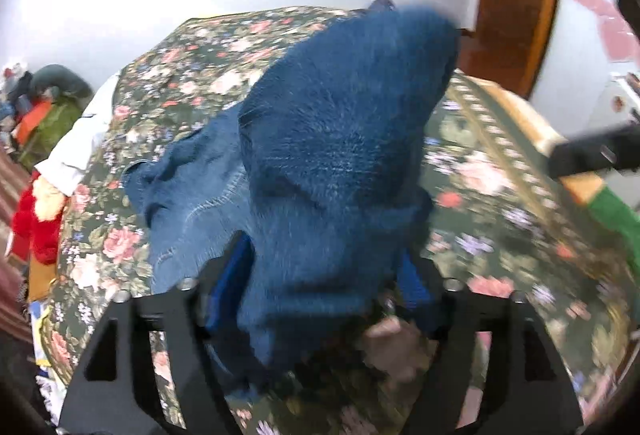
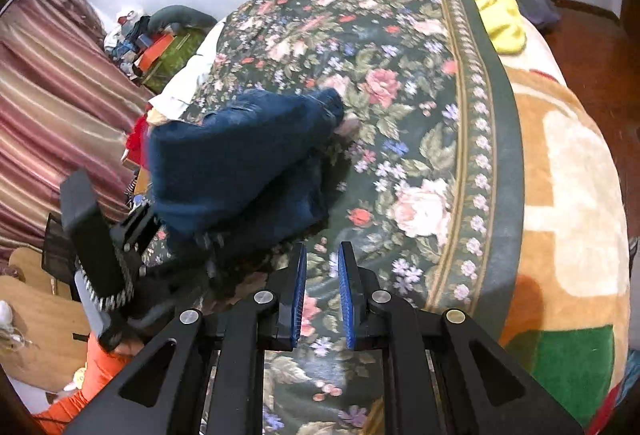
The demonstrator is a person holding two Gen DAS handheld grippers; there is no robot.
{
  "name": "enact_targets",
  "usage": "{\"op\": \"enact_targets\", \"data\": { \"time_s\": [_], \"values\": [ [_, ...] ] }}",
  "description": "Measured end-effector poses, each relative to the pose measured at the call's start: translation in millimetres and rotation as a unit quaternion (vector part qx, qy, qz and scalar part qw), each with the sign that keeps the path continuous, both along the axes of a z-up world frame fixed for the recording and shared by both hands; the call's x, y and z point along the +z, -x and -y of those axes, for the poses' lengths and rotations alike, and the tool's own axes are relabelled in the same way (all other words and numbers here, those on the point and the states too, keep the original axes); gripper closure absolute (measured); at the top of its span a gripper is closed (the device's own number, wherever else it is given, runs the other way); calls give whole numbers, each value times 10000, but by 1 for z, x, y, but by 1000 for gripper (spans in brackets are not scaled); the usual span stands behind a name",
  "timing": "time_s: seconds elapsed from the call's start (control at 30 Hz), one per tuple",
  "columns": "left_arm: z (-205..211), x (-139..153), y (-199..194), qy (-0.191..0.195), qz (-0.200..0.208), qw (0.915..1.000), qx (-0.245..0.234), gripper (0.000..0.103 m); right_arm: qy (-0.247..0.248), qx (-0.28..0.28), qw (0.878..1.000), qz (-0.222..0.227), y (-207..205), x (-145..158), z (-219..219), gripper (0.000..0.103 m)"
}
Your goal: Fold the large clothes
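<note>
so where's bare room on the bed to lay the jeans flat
Bare floral bedspread between the jeans and the striped border, and past the jeans toward the wall. Crowded along the side by the curtain, where clothes pile up.

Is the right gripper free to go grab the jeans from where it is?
Probably yes. The right gripper is shut and holds nothing, and only bare floral bedspread lies between it and the jeans, though the left gripper already sits at them.
</note>
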State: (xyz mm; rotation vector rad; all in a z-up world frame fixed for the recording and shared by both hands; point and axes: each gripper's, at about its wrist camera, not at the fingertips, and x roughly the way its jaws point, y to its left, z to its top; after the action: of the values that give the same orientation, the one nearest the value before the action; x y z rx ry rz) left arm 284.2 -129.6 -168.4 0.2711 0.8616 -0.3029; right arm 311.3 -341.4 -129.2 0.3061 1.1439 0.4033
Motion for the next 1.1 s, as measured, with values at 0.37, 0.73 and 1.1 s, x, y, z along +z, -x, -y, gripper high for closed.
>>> {"op": "enact_targets", "data": {
  "time_s": [0.37,0.73,1.1],
  "values": [
    [-81,70,28,703,636,9917,868,16,38,682,9927,998,-5,78,-74,92],
    [-130,-12,-15,590,-515,9817,1738,15,1062,1167,9836,871,-56,30,-147,92],
    [-119,-48,7,902,-633,9773,1809,7,664,1031,9924,71,-52,-62,-58,92]
  ]
}}
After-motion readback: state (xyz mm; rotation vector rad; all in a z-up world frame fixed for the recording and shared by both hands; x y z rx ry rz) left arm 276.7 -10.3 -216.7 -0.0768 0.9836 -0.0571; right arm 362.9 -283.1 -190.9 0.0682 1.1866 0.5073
